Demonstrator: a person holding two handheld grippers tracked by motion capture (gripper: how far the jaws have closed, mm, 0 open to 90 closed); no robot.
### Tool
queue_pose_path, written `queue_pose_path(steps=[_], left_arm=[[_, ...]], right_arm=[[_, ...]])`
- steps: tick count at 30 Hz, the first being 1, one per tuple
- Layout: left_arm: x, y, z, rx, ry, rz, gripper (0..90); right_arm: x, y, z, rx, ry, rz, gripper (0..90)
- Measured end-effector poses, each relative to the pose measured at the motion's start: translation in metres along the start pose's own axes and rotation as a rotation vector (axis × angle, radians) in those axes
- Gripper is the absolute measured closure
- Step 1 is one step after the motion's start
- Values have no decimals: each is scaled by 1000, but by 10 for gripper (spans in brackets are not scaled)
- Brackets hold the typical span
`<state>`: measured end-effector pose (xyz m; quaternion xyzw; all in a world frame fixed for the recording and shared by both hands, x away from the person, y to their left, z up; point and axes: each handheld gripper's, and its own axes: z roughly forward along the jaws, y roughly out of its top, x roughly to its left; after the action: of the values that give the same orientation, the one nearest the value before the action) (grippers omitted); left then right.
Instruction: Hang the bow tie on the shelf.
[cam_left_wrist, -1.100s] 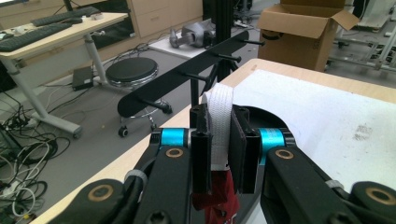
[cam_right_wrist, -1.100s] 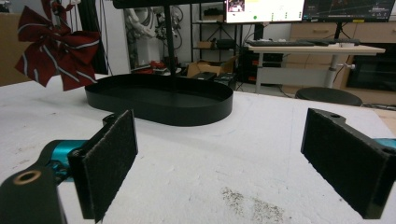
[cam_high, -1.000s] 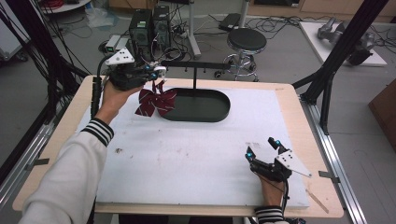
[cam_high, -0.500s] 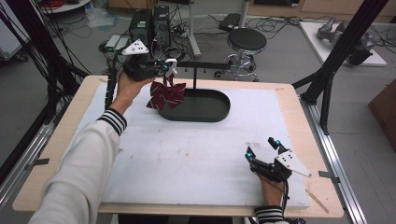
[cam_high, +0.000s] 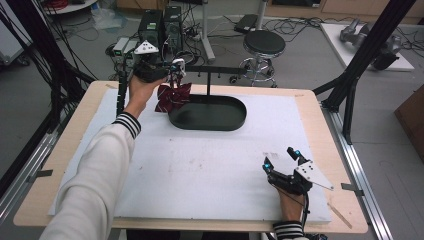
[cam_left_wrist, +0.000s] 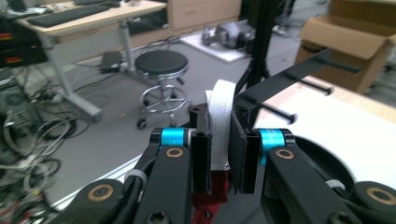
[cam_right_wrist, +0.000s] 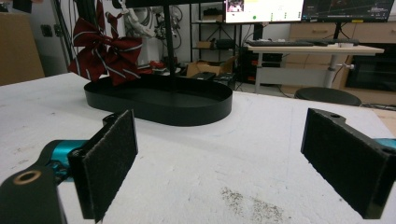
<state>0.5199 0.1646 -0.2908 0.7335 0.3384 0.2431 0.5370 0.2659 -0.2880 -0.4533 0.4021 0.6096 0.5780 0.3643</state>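
Since the earlier frames the left claw (cam_high: 176, 67) is rising and travelling toward the far edge of the table (cam_high: 310, 107), carrying the bow tie (cam_high: 172, 96) from beside the black oval tray (cam_high: 207, 112) up toward the black rack bar (cam_high: 220, 70) that is standing above it; the right claw (cam_high: 281, 160) is keeping its place near the front right of the table.

The left claw is closing tight on the bow tie's white strap (cam_left_wrist: 219, 116), its jaws nearly meeting with only the strap between them; the dark red bow with its pale stripes is hanging below, just over the tray's near-left rim, apart from the table surface. In the left gripper view the rack's pegs (cam_left_wrist: 275, 109) are lying just beyond the strap loop, so the hanging seems to be approaching but not yet done; I cannot tell whether the loop is touching a peg.

The right claw is resting wide open, holding nothing, its pads (cam_right_wrist: 109, 161) well apart above the white table cover.

Judging from this, the pick-up and lift are finished; what is remaining is slipping the strap over a peg and letting go.
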Motion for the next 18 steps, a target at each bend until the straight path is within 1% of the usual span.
queue_pose_path(steps=[1,2,3,4,7,8,9,11,12,13,14,15,16,17,18], left_arm=[[0,0,0,0,0,0,798],[3,-2,1,13,11,-16,798],[3,-2,1,13,11,-16,797],[5,-3,1,24,27,-24,797],[6,-3,1,25,31,-31,793],[7,-3,0,32,41,-40,784],[7,-3,0,32,41,-40,768],[8,-3,1,28,69,-57,692],[9,-3,0,25,69,-68,671],[9,-3,0,25,69,-68,670],[11,-3,-1,17,80,-86,642],[11,-3,-1,17,80,-86,595],[12,-4,-1,16,99,-103,539],[12,-4,-1,16,99,-103,500],[14,-4,-3,13,102,-110,433]], right_arm=[[0,0,0,0,0,0,99],[0,0,0,0,0,0,99],[0,0,0,0,0,0,99],[0,0,0,-2,-1,0,99],[0,0,0,-3,0,1,99],[0,0,0,-4,0,-2,99],[0,0,0,-4,0,-2,99],[0,0,0,-1,1,8,98],[0,0,0,-6,1,4,99],[0,0,-1,-7,-1,6,99],[0,0,-1,-6,-1,4,99],[0,0,-1,-6,-1,4,99],[0,0,-1,-7,0,5,98],[0,0,-1,-7,0,5,98],[0,0,-1,-7,1,6,99]])
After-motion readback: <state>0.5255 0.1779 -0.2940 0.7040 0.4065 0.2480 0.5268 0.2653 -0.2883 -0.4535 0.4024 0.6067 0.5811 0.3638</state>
